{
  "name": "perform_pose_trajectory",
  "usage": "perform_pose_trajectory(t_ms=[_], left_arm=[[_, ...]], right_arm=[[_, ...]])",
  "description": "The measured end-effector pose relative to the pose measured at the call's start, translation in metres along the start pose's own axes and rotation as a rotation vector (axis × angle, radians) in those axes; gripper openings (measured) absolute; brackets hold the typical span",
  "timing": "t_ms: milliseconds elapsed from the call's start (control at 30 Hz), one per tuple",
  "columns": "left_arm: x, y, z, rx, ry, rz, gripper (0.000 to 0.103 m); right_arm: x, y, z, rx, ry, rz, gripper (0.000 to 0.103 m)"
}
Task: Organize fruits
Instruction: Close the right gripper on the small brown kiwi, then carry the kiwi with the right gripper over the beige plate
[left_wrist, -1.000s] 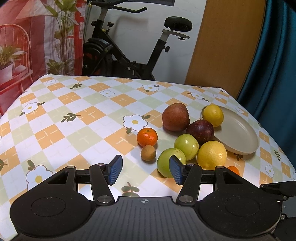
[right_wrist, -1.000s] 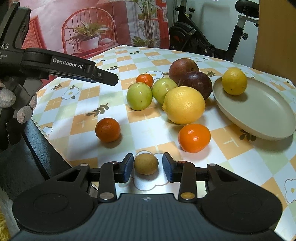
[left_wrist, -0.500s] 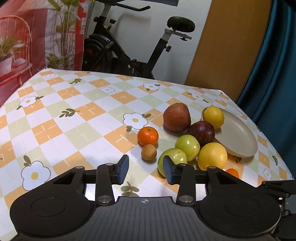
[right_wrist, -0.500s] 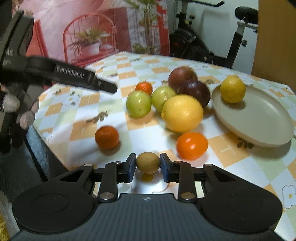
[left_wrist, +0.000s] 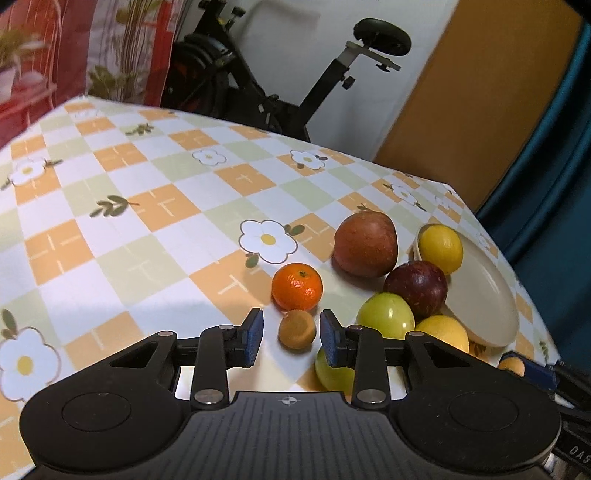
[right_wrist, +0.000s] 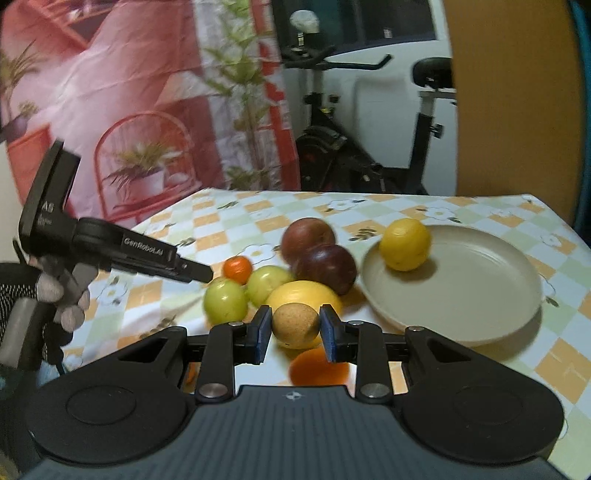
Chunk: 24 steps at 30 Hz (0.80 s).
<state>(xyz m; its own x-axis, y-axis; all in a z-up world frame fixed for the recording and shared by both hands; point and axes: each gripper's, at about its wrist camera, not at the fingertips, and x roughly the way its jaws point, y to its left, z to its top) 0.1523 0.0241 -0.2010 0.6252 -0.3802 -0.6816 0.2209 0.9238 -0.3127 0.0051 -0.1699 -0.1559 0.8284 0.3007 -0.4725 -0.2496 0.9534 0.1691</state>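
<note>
We see the tablecloth (left_wrist: 122, 258) bare across the table's left half and far edge, so passage there is free. Toward the right edge, the fruit cluster (left_wrist: 391, 280) crowds against the plate (right_wrist: 480, 295), whose inside is open beyond one lemon (right_wrist: 404, 243).

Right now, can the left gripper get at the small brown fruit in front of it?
Probably yes. The small brown fruit sits on the tablecloth between the left gripper jaws, which have just been closing and show gaps on both sides. The tangerine behind doesn't block.
</note>
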Motion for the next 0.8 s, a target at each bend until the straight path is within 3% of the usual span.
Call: perform_pose_trajectory(t_ms=[367, 567, 800], left_arm=[[0.026, 0.005, 0.005, -0.068, 0.053, -0.03, 0.036], [0.026, 0.006, 0.001, -0.024, 0.061, -0.022, 0.027], [0.012, 0.014, -0.006, -0.008, 0.041, 0.015, 0.027]], right_arm=[[-0.001, -0.011, -0.004, 0.054, 0.004, -0.006, 0.031], [-0.001, -0.012, -0.006, 0.064, 0.01, -0.007, 0.031], [-0.001, -0.012, -0.005, 0.066, 0.012, -0.008, 0.031]])
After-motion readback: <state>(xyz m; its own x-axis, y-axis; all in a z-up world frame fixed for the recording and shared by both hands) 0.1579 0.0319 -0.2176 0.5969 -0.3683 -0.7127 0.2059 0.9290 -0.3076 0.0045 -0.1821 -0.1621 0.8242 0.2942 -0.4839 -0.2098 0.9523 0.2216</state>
